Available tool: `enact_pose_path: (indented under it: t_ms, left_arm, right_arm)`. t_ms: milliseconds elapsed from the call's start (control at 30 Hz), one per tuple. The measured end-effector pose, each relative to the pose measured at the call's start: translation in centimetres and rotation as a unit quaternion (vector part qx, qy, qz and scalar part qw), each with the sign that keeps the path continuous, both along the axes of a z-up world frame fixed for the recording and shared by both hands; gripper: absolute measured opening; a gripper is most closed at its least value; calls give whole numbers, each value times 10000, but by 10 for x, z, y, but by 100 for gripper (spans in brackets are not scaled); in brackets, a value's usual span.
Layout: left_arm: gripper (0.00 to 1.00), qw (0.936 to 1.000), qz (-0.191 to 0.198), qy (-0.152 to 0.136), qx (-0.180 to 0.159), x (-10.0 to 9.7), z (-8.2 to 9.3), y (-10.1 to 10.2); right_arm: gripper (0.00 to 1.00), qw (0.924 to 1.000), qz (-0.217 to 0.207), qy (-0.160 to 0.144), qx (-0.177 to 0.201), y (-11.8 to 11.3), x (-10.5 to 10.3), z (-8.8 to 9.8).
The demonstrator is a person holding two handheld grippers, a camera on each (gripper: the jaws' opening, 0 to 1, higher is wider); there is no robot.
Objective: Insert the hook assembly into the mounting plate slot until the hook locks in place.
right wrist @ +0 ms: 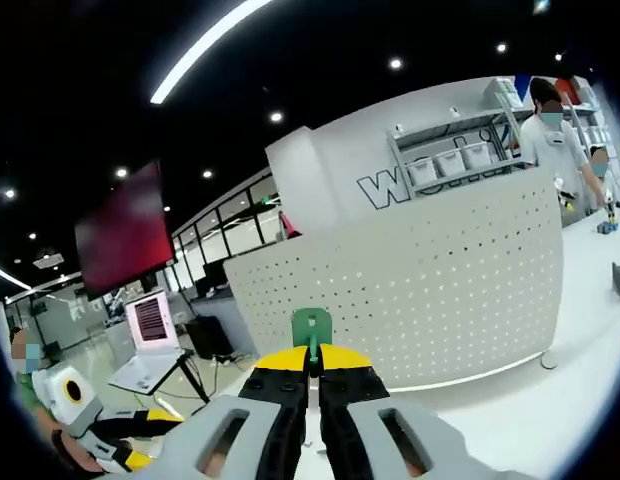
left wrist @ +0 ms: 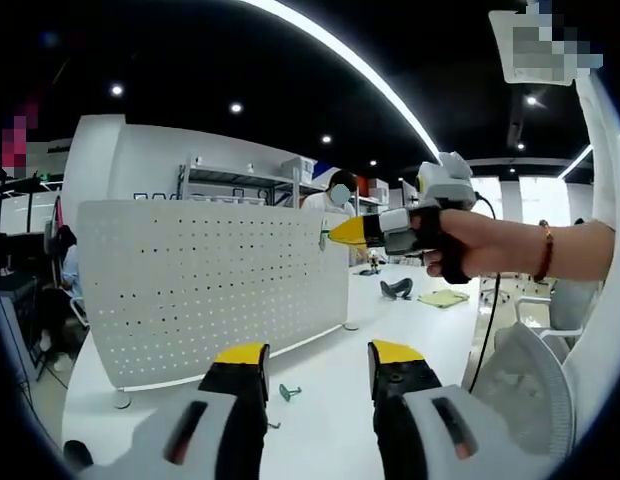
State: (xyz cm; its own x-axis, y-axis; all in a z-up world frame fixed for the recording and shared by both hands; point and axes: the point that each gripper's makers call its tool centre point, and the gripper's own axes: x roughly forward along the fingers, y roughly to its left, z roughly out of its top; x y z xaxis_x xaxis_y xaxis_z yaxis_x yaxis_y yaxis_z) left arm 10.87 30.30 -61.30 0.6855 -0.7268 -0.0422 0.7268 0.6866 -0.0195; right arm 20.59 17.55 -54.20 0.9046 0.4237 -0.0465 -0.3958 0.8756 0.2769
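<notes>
The right gripper (right wrist: 312, 368) is clamping its 2 yellow-tipped jaws tight on the stem of a green hook (right wrist: 312, 328), whose flat rounded plate is standing up above the tips, facing the white pegboard (right wrist: 440, 280). In the left gripper view the same tool is showing as a yellow tip with the hook (left wrist: 323, 238) at the pegboard's (left wrist: 210, 280) upper right edge; whether it is touching the board I cannot tell. The left gripper (left wrist: 317, 366) is carrying nothing, its 2 jaws standing well apart, low in front of the pegboard. A second green hook (left wrist: 289, 391) is lying on the white table (left wrist: 320, 430) near the pegboard's base. Risk, as a judgement: the grip is sitting on a thin stem, so the hook may be pivoting between the pads as it is pressed in and missing its hole; the pegboard is standing free on small feet, so a hard push may be tipping or sliding it, as the left gripper is not bracing it. Materials: the hook appears to be smooth moulded plastic; the pegboard is a thin, curved, matt sheet with regular rows of small holes; the table is glossy.
</notes>
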Motion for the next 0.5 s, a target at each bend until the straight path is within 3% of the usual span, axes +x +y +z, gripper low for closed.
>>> enact_pose_path:
  t_ms: [267, 500]
  left_arm:
    - [46, 10000, -14, -28, 41, 5, 0, 1]
    - [48, 9999, -73, 48, 75, 3, -6, 1]
  right_arm:
    - [1, 9981, -280, -248, -487, -6, 20, 11]
    - [1, 9970, -367, -340, -595, -2, 34, 16]
